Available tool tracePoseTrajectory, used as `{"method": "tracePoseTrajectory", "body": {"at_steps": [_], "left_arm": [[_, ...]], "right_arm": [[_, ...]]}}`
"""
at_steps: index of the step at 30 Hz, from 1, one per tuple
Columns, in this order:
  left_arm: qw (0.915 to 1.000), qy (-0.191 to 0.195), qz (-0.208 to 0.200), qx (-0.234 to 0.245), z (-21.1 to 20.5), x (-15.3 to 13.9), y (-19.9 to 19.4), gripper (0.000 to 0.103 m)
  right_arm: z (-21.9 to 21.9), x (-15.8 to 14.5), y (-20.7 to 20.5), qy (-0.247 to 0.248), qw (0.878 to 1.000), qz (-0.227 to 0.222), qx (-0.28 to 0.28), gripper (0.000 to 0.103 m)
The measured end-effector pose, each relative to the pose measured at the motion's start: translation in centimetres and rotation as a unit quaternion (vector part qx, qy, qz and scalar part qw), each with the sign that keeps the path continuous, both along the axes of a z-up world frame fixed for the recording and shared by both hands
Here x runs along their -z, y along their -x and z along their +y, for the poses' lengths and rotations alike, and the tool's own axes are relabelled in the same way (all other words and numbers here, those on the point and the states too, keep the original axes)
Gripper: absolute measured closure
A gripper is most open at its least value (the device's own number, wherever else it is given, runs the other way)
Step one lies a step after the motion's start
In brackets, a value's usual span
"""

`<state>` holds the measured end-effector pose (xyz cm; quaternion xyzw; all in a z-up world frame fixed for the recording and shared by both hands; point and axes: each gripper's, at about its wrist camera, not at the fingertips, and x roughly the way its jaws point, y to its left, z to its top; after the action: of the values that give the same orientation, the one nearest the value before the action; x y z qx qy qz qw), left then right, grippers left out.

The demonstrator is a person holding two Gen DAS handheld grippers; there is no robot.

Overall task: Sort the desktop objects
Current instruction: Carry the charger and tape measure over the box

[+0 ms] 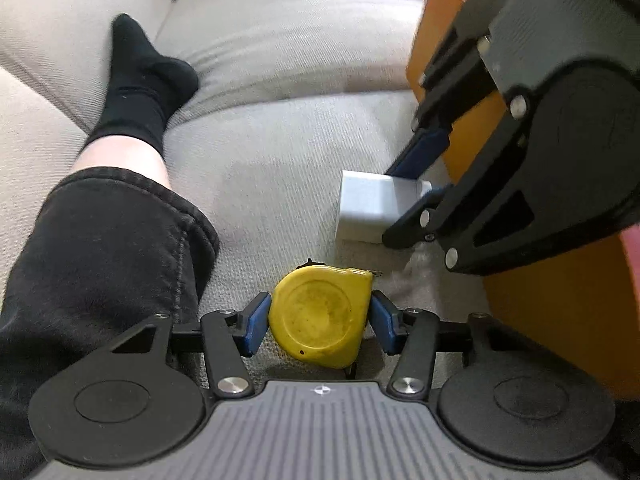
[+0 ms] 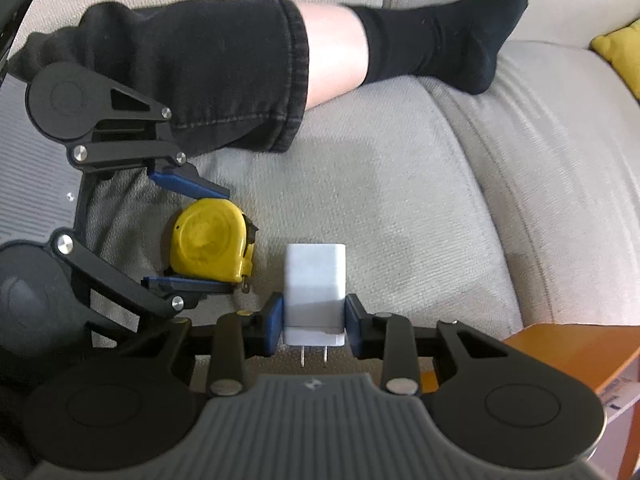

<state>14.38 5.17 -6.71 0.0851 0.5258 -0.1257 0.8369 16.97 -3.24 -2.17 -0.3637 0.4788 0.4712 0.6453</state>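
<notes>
A yellow tape measure (image 1: pixel 320 316) lies flat on the beige sofa seat (image 1: pixel 280 184). My left gripper (image 1: pixel 320 326) has a blue pad pressed against each of its sides. In the right wrist view the same tape measure (image 2: pixel 212 238) sits between the left gripper's fingers (image 2: pixel 188 184). A white plug-in charger (image 2: pixel 314 280) rests on the seat (image 2: pixel 400 208) just right of the tape, prongs toward the camera. My right gripper (image 2: pixel 314 326) is shut on its near end. From the left wrist view, the charger (image 1: pixel 368 208) and right gripper (image 1: pixel 406 190) are at the right.
A person's leg in black trousers (image 1: pixel 100 260) and a black sock (image 1: pixel 140 80) lies across the seat to the left of the tape. An orange wooden surface (image 2: pixel 580 348) borders the seat on the right. A yellow cushion (image 2: pixel 620 56) rests at the sofa's back.
</notes>
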Motion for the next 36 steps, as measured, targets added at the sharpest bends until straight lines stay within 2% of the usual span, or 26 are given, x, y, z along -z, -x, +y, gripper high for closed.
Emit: {"method": "tracePoseTrajectory", "body": {"at_steps": [3, 8, 13, 17, 21, 26, 29, 36], "left_arm": [[0.9994, 0.019, -0.012, -0.026, 0.6, -1.3, 0.6, 0.042], [0.9973, 0.04, -0.047, -0.039, 0.9, -4.8, 2.3, 0.042], [0.9951, 0.056, -0.079, -0.019, -0.4, -8.4, 3.0, 0.042], [0.9933, 0.067, -0.094, 0.011, -2.3, -10.5, 2.5, 0.042], [0.9915, 0.069, -0.102, 0.043, -4.4, -11.5, 1.6, 0.042], [0.9892, 0.066, -0.101, 0.083, -7.8, -11.8, -0.2, 0.042], [0.989, 0.06, -0.096, 0.096, -9.1, -11.3, -1.4, 0.042], [0.9893, 0.058, -0.076, 0.111, -10.0, -10.8, -2.9, 0.042]], "right_arm": [[-0.3, -1.6, 0.1, -0.02, 1.0, -0.003, 0.003, 0.069], [-2.3, -6.7, 0.5, -0.074, 0.997, -0.014, 0.008, 0.069], [-5.9, -11.3, 1.3, -0.107, 0.993, -0.041, 0.014, 0.069], [-9.5, -12.7, 1.5, -0.1, 0.993, -0.058, 0.023, 0.069], [-12.4, -11.7, 0.9, -0.069, 0.995, -0.067, 0.034, 0.069], [-14.9, -7.8, -1.1, -0.032, 0.996, -0.058, 0.052, 0.069], [-15.2, -5.5, -2.6, -0.027, 0.997, -0.051, 0.054, 0.069], [-13.7, -2.3, -4.1, -0.042, 0.998, -0.037, -0.027, 0.069]]}}
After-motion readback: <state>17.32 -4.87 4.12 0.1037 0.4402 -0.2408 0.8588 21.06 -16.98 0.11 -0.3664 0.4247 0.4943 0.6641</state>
